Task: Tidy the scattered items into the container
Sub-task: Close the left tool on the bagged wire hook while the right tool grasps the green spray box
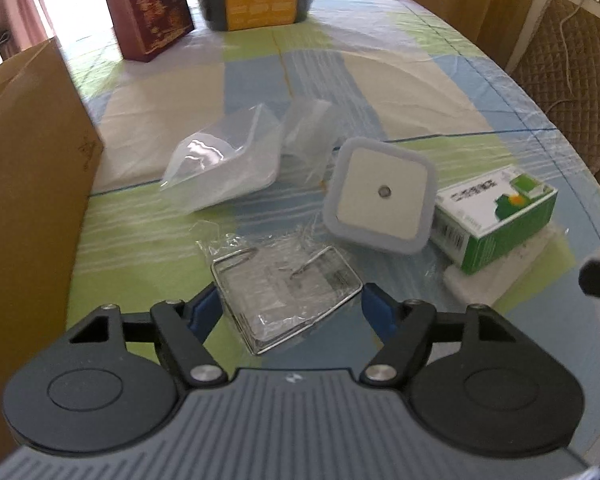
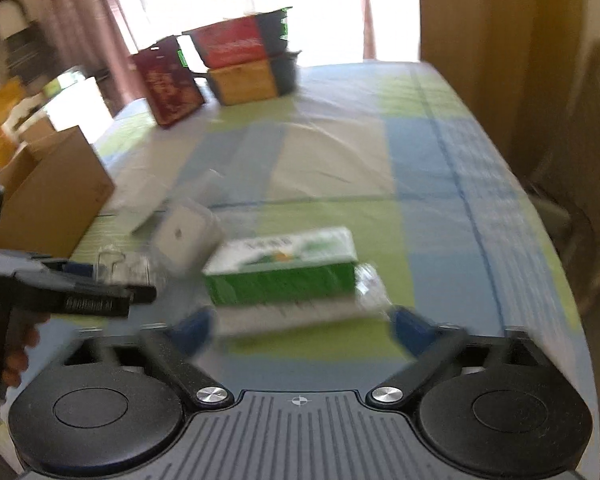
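We hold left gripper (image 1: 288,304) spread astride the bagged wire rack (image 1: 286,300), right gripper (image 2: 302,328) spread, probably lining up the green box (image 2: 282,268) for grabbing.

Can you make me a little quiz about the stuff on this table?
1. True or false: the green and white box lies on top of a white packet.
2. What sits between the open fingers of the left gripper? A) the wire rack in clear wrap B) the square white night light C) the dark red box
3. Fill in: the big cardboard box stands at the table's ____ edge in the left wrist view.

Key: 1 true; 2 A; 3 left.
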The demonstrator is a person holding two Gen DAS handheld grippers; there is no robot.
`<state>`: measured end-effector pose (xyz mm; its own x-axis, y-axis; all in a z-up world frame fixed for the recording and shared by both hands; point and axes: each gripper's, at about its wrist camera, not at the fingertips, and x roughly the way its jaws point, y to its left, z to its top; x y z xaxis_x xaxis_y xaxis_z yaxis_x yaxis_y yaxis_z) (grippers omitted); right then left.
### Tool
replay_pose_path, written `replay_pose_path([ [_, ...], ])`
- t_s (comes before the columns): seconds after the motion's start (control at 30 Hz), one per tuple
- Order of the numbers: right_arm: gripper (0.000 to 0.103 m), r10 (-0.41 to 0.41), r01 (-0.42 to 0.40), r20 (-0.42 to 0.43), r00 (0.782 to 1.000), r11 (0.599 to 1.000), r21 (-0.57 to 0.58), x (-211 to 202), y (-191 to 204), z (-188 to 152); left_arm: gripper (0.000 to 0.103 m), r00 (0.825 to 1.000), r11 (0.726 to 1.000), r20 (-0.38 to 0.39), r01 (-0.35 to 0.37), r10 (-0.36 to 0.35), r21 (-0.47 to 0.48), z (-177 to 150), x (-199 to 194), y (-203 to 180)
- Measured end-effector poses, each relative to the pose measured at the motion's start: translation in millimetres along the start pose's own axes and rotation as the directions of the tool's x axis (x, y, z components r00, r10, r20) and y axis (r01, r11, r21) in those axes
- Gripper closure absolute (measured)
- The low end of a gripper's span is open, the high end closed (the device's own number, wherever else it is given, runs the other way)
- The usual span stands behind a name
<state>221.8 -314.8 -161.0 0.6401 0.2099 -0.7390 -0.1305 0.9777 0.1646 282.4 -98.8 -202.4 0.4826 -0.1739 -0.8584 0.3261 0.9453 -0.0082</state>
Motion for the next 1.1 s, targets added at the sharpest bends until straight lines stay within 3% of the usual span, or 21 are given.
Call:
replay_pose_path([
  [0.3,0.000,-0.062,0.060,-0.013,0.998,0.988,-0.143,55.3,23.8,13.8,0.030,1.000,0.999,-0.015,-0.008,0.008,-0.043,-17.6,-16.2,16.8],
  [0.43,0.000,-0.056,0.054,-0.012,0.998,0.989,-0.138,67.4,23.4,16.0,0.030,1.000,0.998,-0.016,-0.006,0.005,-0.057,-17.5,-16.2,18.8],
  [0.6,0.000,-0.116,0.106,-0.037,0.993,0.971,-0.216,72.2,30.3,14.7,0.029,1.000,0.998,-0.016,-0.006,0.005,-0.058,-17.4,-15.2,18.3],
  [0.73,0.000,-0.031,0.016,-0.037,0.999,0.940,-0.341,63.3,22.1,17.3,0.029,1.000,0.998,-0.028,-0.002,0.000,-0.058,-19.0,-12.4,20.4],
  [0.9,0.000,0.033,-0.117,-0.153,0.988,0.802,-0.586,78.2,0.6,31.8,0.029,0.999,0.997,-0.039,0.003,-0.006,-0.072,-20.2,-9.7,24.6],
  [0.97,0.000,0.062,-0.184,-0.215,0.975,0.770,-0.612,91.6,-10.7,41.7,0.029,0.999,0.997,-0.041,0.000,-0.003,-0.074,-19.8,-8.6,25.1],
  [1.1,0.000,0.155,-0.314,-0.316,0.936,0.774,-0.549,111.6,-25.9,59.3,0.029,0.999,0.998,-0.047,-0.006,0.003,-0.066,-18.6,-7.4,24.4],
])
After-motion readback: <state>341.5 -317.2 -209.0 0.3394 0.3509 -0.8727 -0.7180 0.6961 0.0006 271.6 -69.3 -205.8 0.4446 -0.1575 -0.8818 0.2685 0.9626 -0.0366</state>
